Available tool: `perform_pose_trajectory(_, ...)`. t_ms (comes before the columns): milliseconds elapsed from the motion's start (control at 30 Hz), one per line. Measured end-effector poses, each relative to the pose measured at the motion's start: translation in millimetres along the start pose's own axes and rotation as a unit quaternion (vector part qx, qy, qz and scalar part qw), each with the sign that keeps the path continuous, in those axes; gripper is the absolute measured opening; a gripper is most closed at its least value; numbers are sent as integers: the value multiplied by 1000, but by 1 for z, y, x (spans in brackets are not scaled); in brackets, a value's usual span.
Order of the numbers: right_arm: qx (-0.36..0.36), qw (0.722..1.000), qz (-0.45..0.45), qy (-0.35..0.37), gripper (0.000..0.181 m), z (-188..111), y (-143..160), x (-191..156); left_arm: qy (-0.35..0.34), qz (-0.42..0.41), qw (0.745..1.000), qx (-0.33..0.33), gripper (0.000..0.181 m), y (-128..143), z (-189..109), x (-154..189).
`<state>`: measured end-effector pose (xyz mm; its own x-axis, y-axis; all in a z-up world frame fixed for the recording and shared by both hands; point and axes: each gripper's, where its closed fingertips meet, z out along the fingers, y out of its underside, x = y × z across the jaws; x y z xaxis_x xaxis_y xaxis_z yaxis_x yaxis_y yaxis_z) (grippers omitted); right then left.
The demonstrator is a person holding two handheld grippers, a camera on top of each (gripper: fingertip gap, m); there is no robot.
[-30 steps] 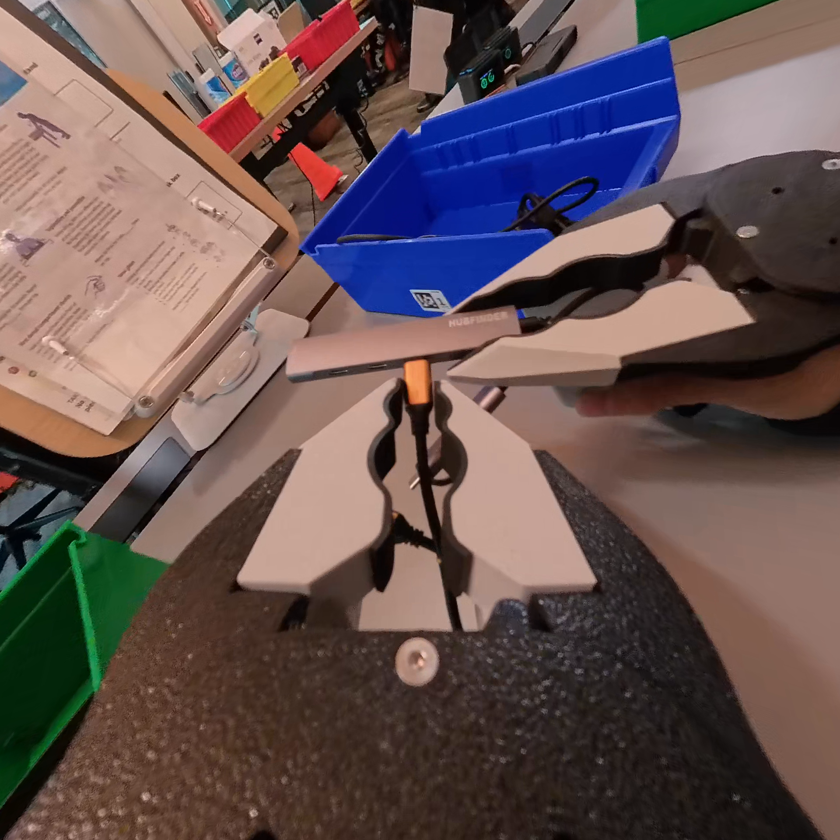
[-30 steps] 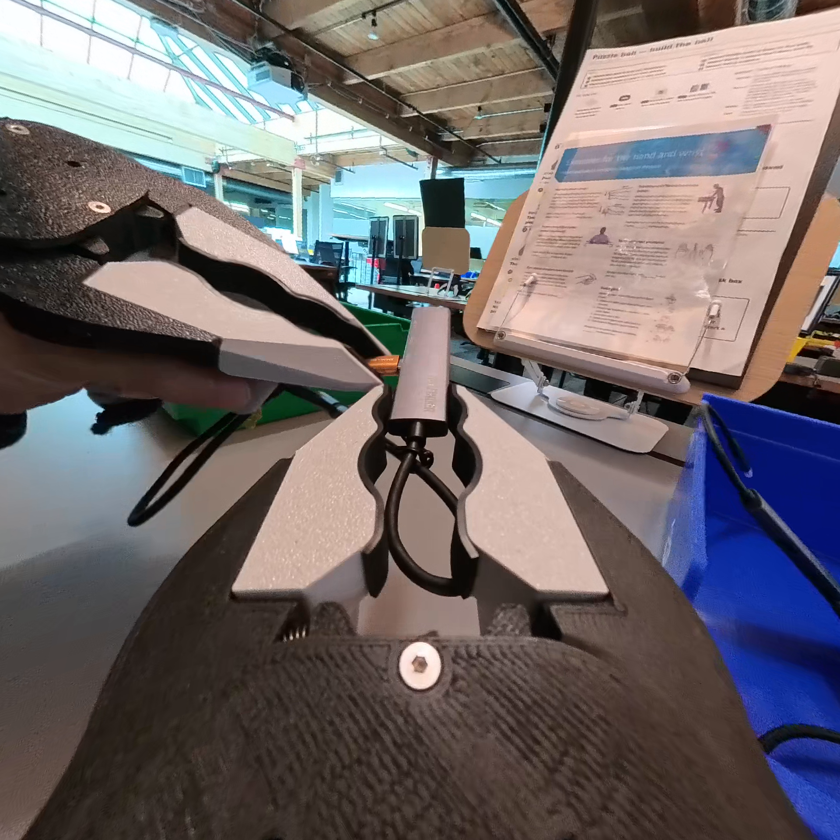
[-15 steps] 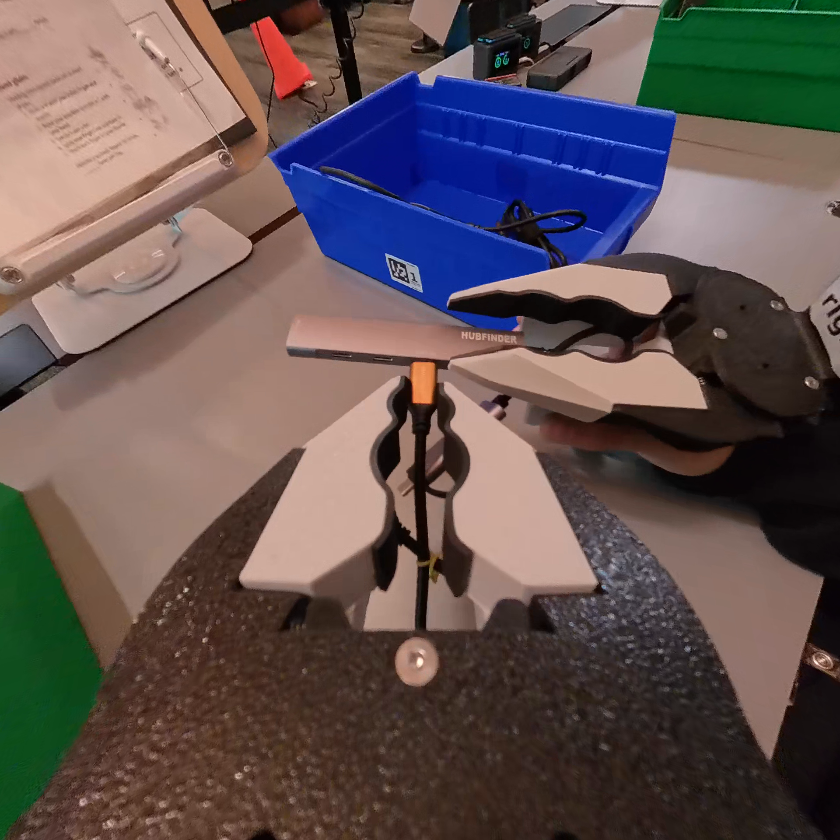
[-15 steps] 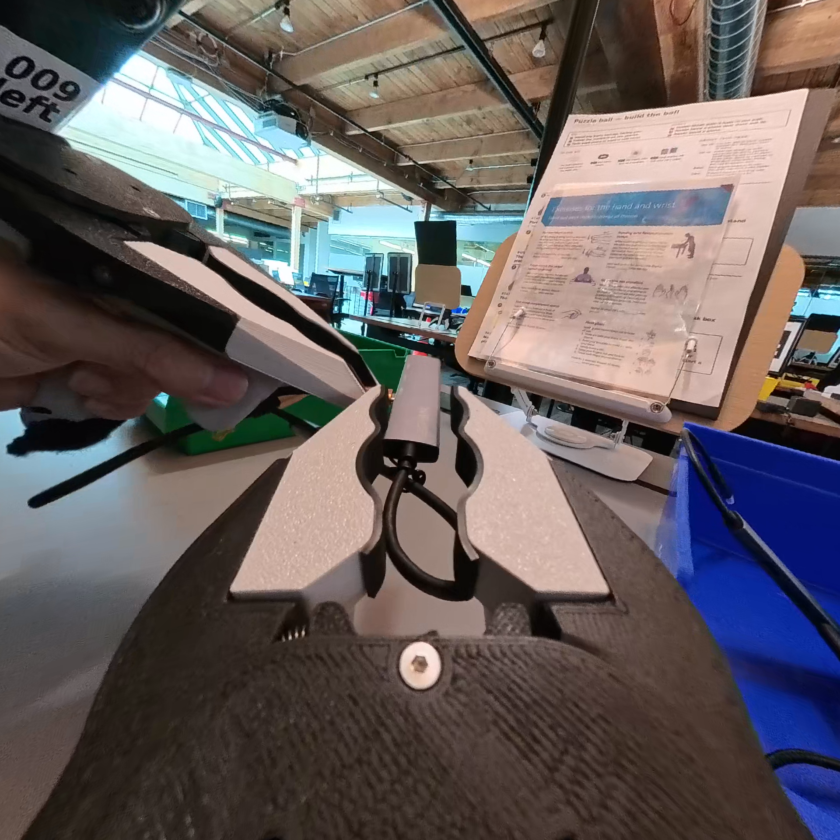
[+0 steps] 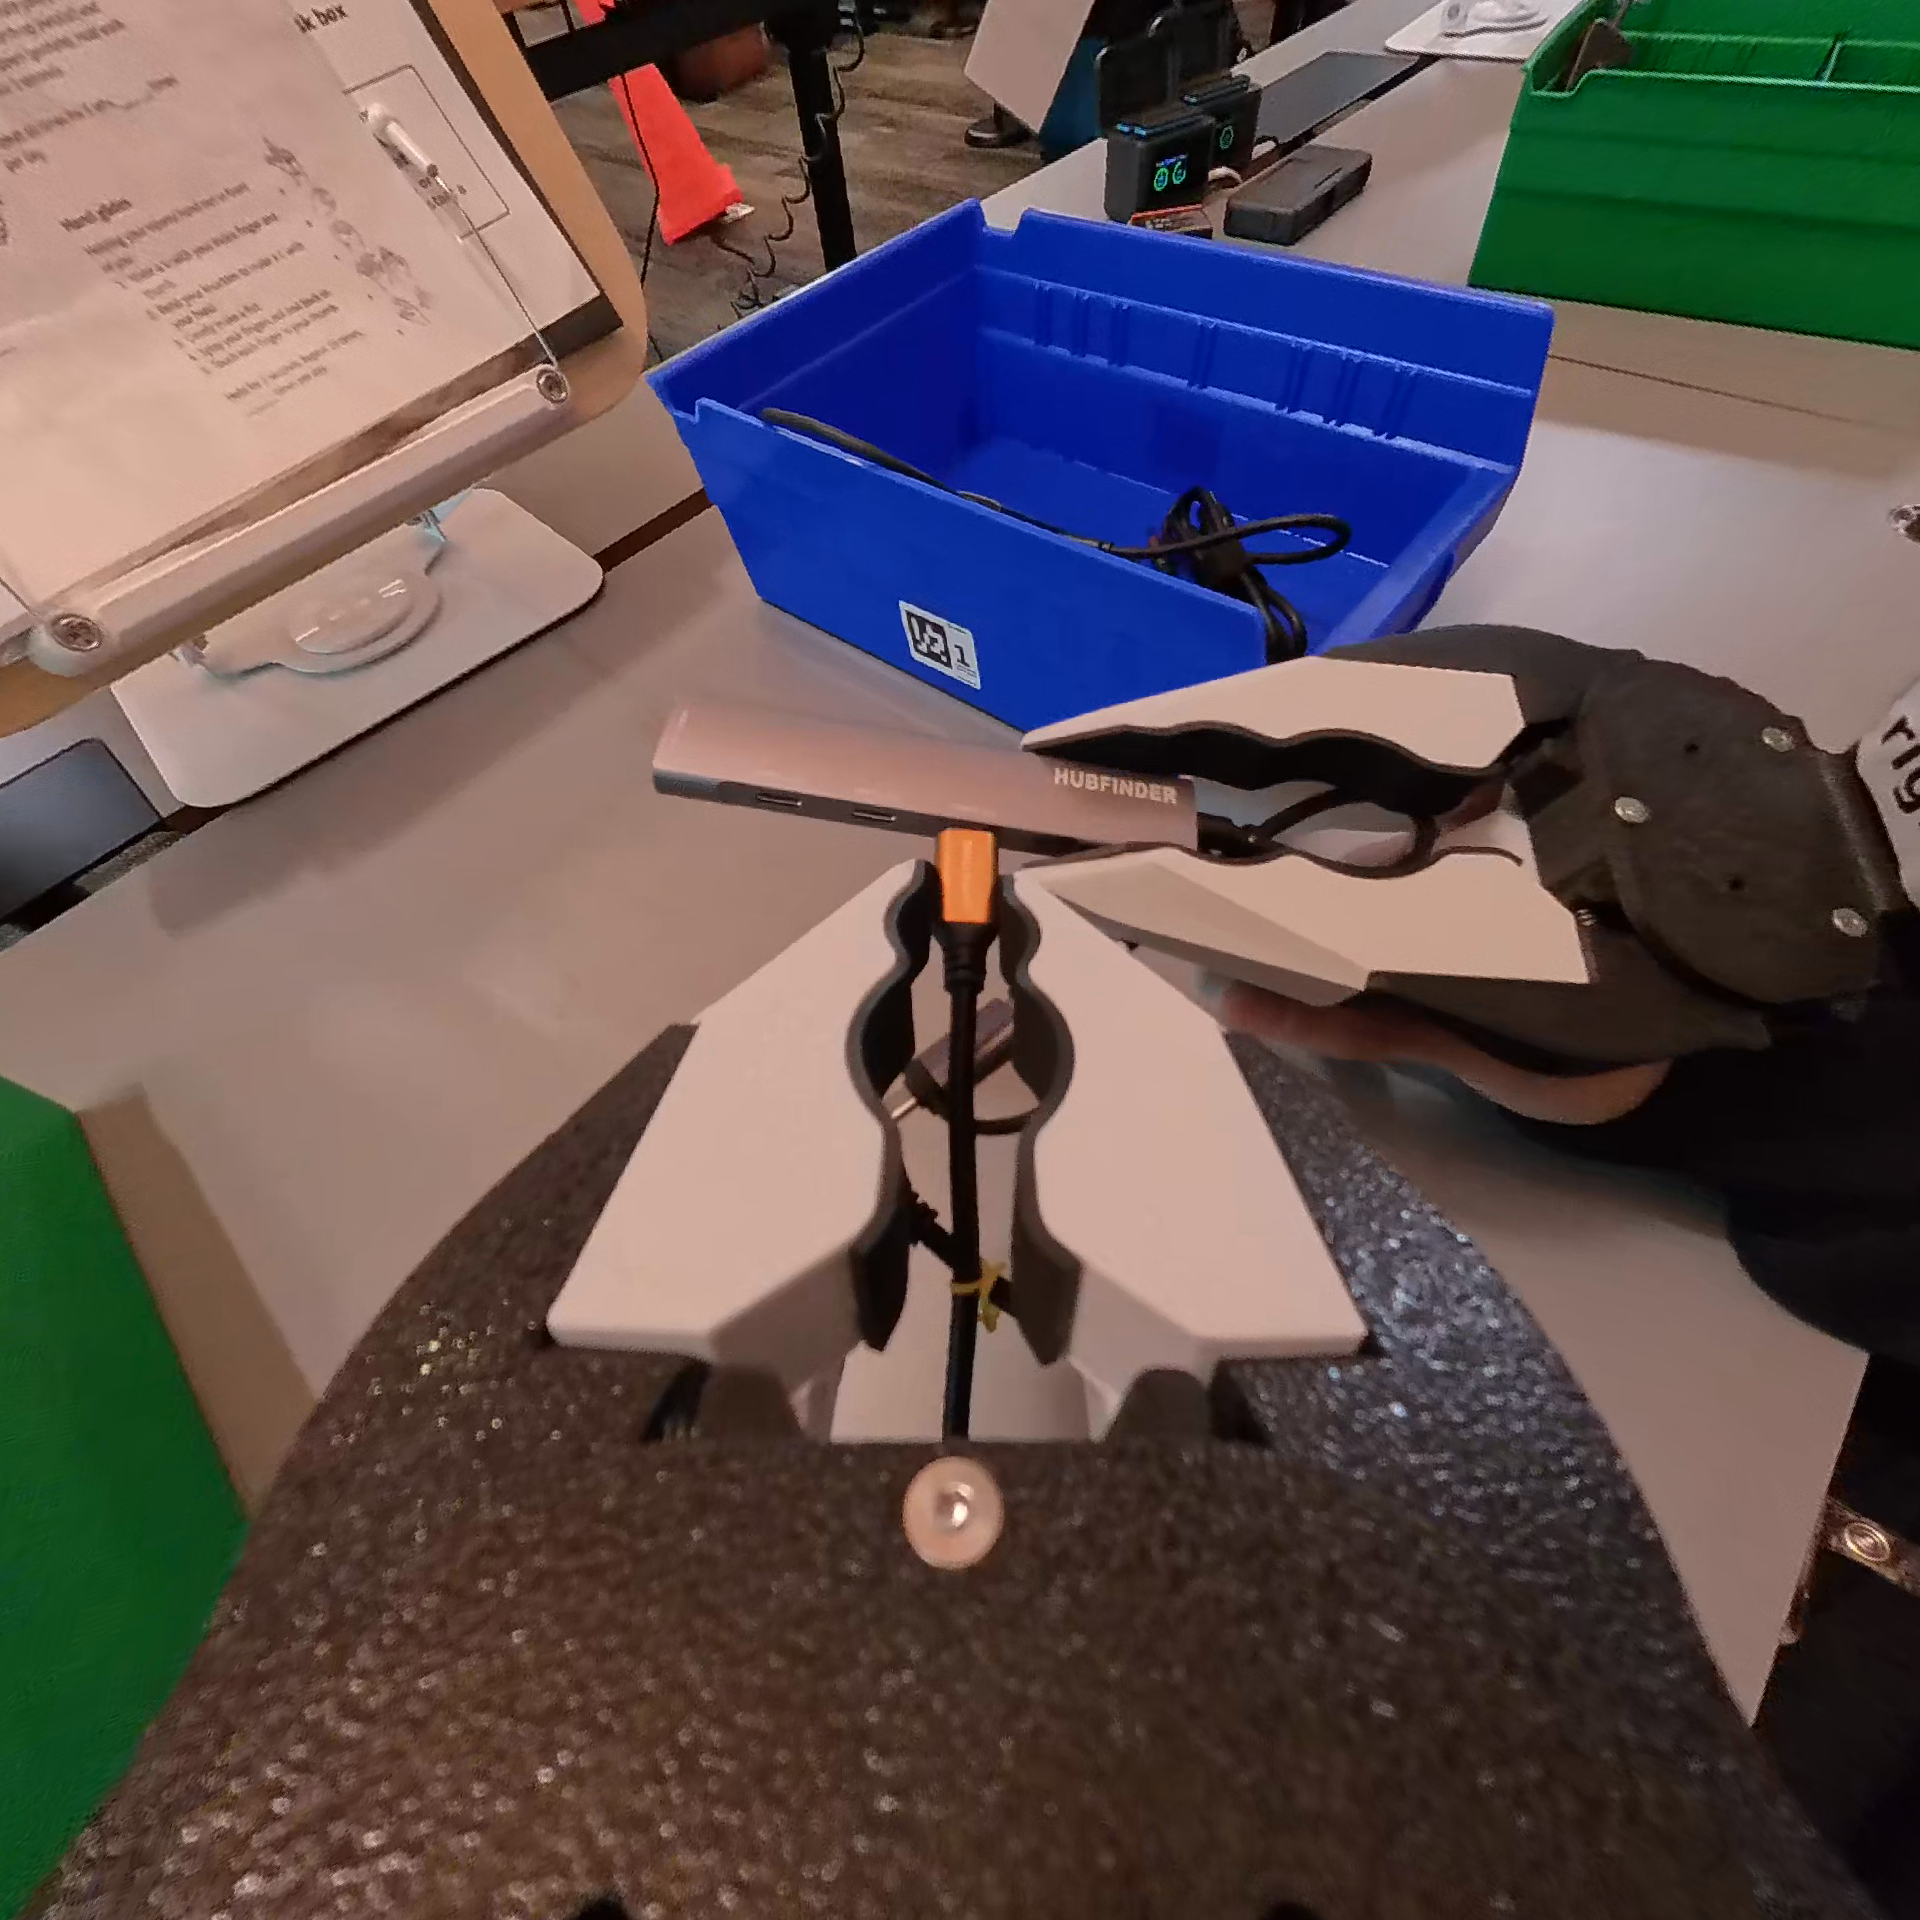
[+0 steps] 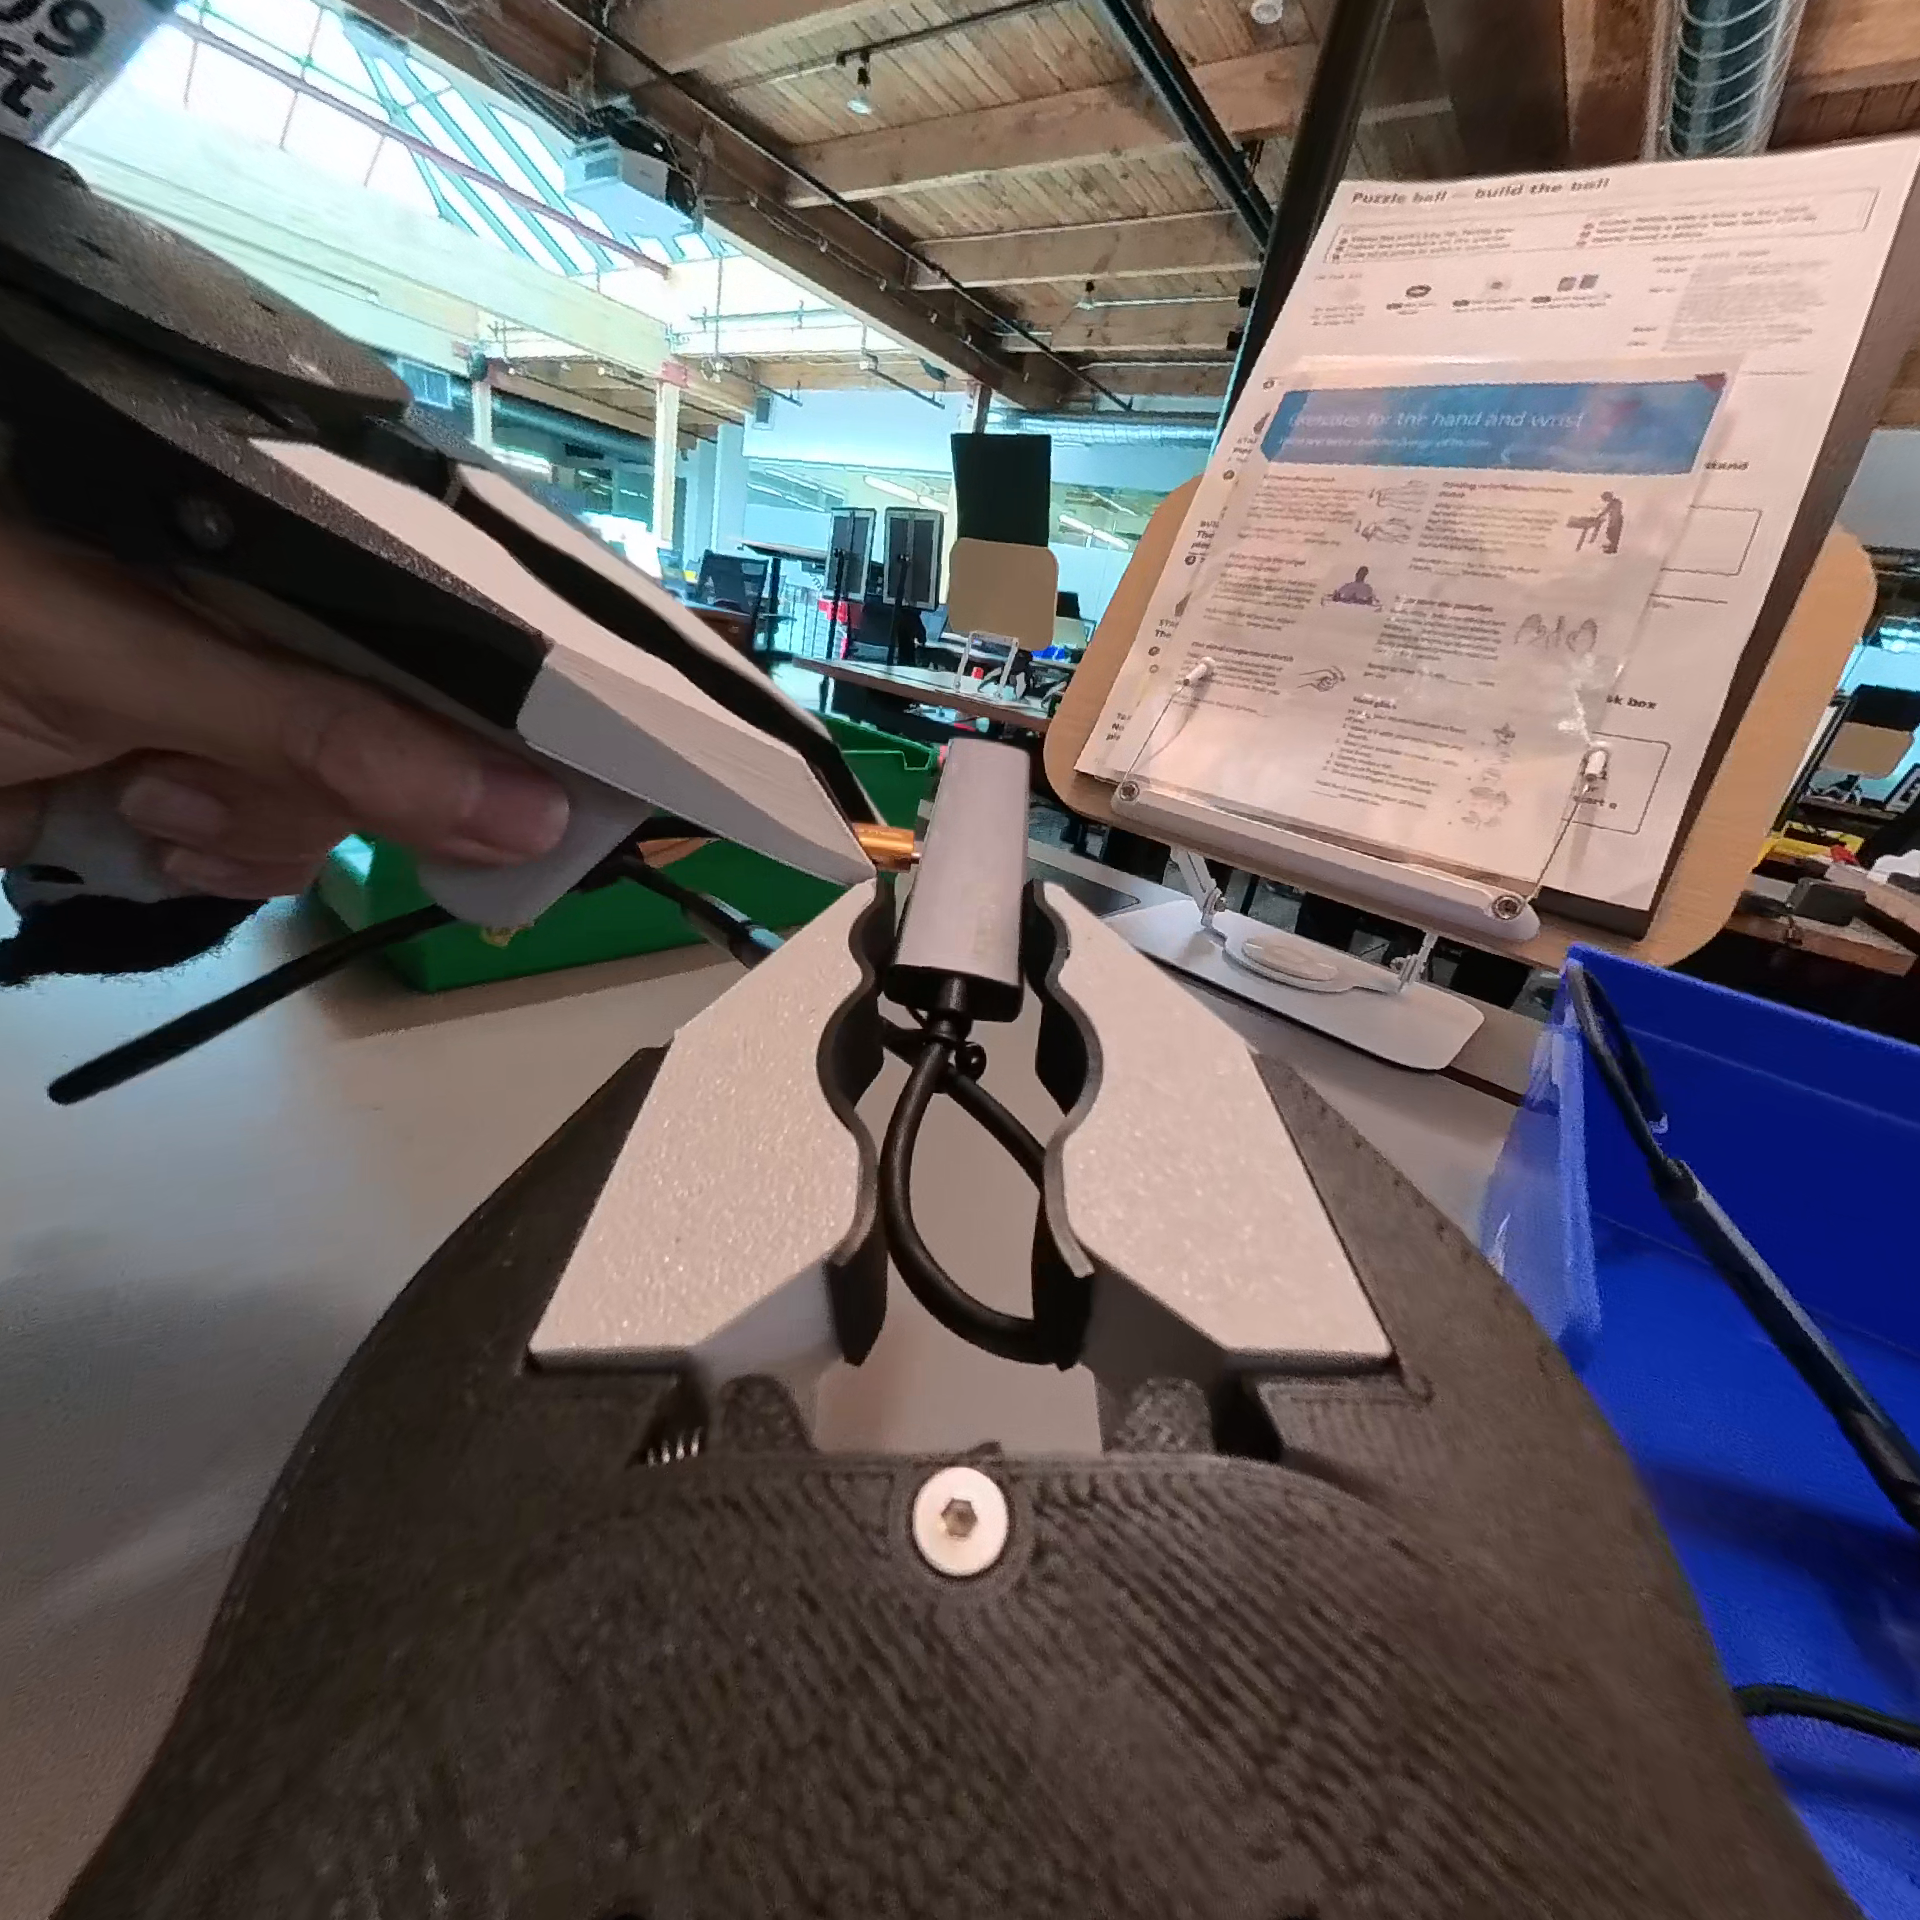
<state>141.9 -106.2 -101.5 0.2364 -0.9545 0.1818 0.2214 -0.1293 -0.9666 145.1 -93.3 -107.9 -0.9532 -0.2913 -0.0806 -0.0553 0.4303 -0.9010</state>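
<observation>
My left gripper (image 5: 966,883) is shut on a black cable with an orange plug (image 5: 966,881). The plug's tip meets the side of a slim grey USB hub (image 5: 894,781), held level above the table. My right gripper (image 6: 961,904) is shut on the hub's cable end (image 6: 966,883), and the hub's own short black cable (image 6: 935,1195) loops back between its fingers. The right gripper shows in the left wrist view (image 5: 1081,800), coming in from the right. The left gripper shows in the right wrist view (image 6: 852,852), coming in from the left, with the orange plug (image 6: 891,840) at its tip.
A blue bin (image 5: 1039,582) holding black cables (image 5: 1226,551) stands just beyond the hub; its wall is at the right in the right wrist view (image 6: 1766,1143). A document stand with printed sheets (image 5: 260,312) is at the left. Green bins (image 5: 1704,177) sit at far right and near left. Less than 4 cm separates the two grippers' tips.
Both grippers have swung together, so the blue bin and document stand have shifted in view. The plug stays against the hub's side and both grips hold.
</observation>
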Motion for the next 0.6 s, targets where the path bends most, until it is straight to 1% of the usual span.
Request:
perform_pose_trajectory(67, 4, 1000, 6, 1, 24, -1, -3, 1, 1, 14, 1000, 10, 9, -3, -1, 1)
perform_pose_trajectory(200, 8, 999, 33, -19, 24, -2, -3, 0, -16, 79, 997, 13, 9, -4, -2, 2)
perform_pose_trajectory(267, 8, 999, 29, -17, 24, -3, -4, 0, -24, 97, 995, 18, 9, -5, -3, 3)
perform_pose_trajectory(467, -4, 999, 34, -25, 24, -1, -2, -6, -44, 126, 991, 20, 9, -2, -4, 0)
perform_pose_trajectory(533, -12, 1000, 17, -23, 24, -1, 0, -7, -45, 135, 990, 10, 9, 0, -3, 0)
perform_pose_trajectory(600, -16, 999, 22, -28, 24, 0, 2, -7, -43, 133, 990, 6, 9, 2, -2, -1)
